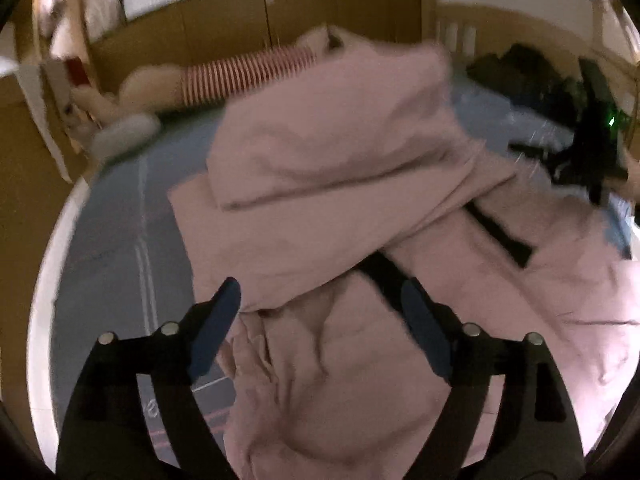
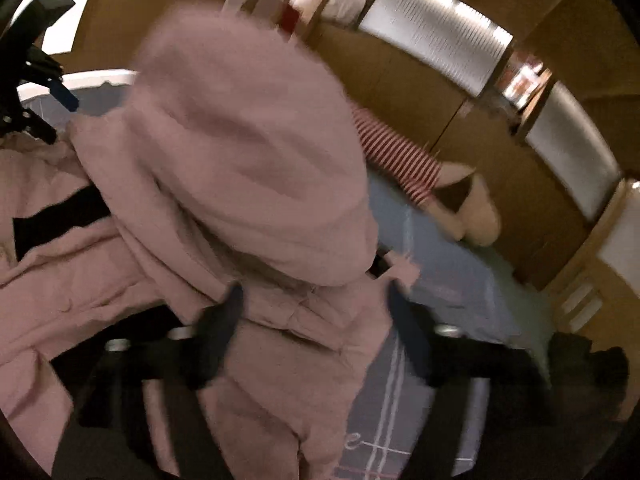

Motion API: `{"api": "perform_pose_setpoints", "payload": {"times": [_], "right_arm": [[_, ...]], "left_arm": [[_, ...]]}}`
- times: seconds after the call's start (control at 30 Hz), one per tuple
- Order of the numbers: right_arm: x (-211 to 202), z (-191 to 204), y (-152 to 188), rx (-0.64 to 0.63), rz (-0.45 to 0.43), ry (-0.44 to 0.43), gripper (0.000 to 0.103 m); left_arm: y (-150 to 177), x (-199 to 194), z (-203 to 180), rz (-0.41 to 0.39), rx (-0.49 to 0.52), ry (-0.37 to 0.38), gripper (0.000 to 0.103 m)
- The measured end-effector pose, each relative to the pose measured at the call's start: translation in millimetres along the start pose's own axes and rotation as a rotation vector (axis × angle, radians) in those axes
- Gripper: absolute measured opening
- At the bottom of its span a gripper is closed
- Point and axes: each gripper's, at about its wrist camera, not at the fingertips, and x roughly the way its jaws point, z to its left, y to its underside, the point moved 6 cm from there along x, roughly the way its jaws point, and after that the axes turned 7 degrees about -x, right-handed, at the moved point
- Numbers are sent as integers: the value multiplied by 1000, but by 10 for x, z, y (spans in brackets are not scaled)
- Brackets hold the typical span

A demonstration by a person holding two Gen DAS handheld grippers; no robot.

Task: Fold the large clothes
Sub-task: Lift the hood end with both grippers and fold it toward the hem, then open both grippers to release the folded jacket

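Note:
A large pink coat with black straps lies rumpled on a blue bed sheet; its upper part is folded over the body. My left gripper is open just above the coat's near folds, holding nothing. In the right wrist view the same pink coat bulges up in front. My right gripper is open with the coat's fabric lying between its fingers. The right gripper also shows in the left wrist view at the far right. The left gripper shows at the right wrist view's upper left.
A plush toy with a red-striped shirt lies along the bed's far edge by a wooden wardrobe. Dark clothes are piled at the far right. The bed's white rim runs along the left.

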Motion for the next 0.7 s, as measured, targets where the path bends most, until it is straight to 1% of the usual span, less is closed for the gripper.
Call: {"api": "perform_pose_setpoints", "payload": {"times": [0.03, 0.1, 0.13, 0.17, 0.23, 0.27, 0.33, 0.37, 0.43, 0.5, 0.53, 0.57, 0.63, 0.7], "right_arm": [[-87, -5, 5, 19, -3, -9, 78], [-404, -26, 3, 97, -24, -16, 78], [-539, -58, -13, 147, -33, -22, 81], [-721, -98, -41, 229, -37, -42, 86], [-1006, -162, -130, 333, -62, -54, 91], [-1230, -174, -199, 388, -108, -57, 95], [-1683, -123, -254, 473, -196, -59, 102], [-1830, -78, -248, 496, -224, -60, 102], [-2150, 49, -132, 558, -276, -36, 102], [-2283, 165, -1, 594, -254, -7, 102], [-2337, 219, 75, 613, -237, 16, 102], [-2385, 274, 163, 637, -219, 24, 102], [-2420, 408, 280, 654, -180, -13, 102], [-2409, 508, 293, 615, -150, -11, 102]], "left_arm": [[-15, -145, -59, -32, -2, -1, 87], [-41, -508, -178, -102, -42, -4, 91], [-51, -655, -214, -130, -73, -6, 94], [-62, -856, -251, -165, -131, -11, 98], [-94, -1037, -329, -187, -215, -34, 100], [-62, -1144, -321, -191, -297, -45, 101], [74, -1277, -342, -201, -429, -14, 101], [204, -1328, -339, -205, -497, -28, 101], [434, -1351, -329, -202, -559, -94, 101], [690, -1295, -271, -154, -589, -174, 101], [794, -1262, -255, -107, -602, -215, 101], [834, -1278, -246, -94, -612, -219, 101], [855, -1334, -237, -100, -622, -208, 101], [840, -1431, -301, -125, -575, -228, 101]]}}
